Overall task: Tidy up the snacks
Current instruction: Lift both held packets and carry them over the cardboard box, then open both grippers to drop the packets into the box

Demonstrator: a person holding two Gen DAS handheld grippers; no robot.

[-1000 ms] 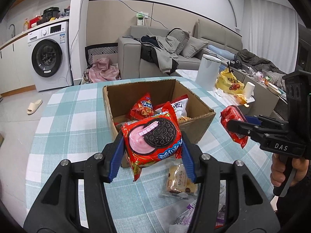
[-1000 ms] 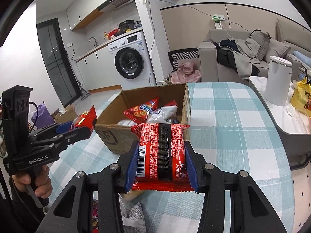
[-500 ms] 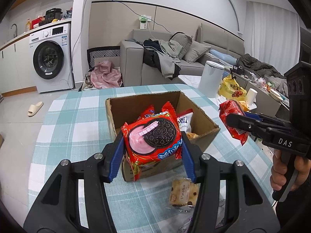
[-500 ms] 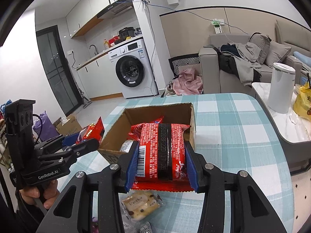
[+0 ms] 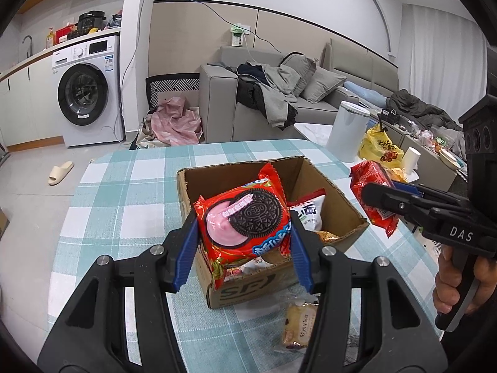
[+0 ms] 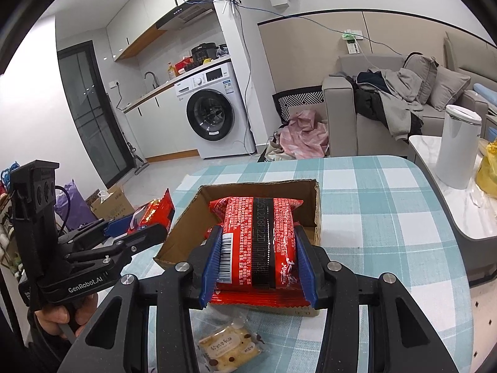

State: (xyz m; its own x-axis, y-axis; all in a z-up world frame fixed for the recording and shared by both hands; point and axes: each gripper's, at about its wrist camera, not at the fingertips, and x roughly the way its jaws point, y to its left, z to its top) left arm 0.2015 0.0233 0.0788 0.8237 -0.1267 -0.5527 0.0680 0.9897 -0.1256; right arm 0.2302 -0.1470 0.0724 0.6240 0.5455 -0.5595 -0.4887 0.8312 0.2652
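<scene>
Left wrist view: the left tongs (image 5: pixel 243 242) are clamped on a red Oreo packet (image 5: pixel 245 222) held over the near part of an open cardboard box (image 5: pixel 338 195), while a small wrapped cake (image 5: pixel 298 326) lies on the checked worktop (image 5: pixel 124 205) just in front of the box. Right wrist view: the right tongs (image 6: pixel 257 262) are clamped on a red snack packet (image 6: pixel 257 242) showing its barcode side, also above the box's near edge. Farther back stand a washing machine (image 6: pixel 211 115) and a grey sofa (image 6: pixel 351 99).
</scene>
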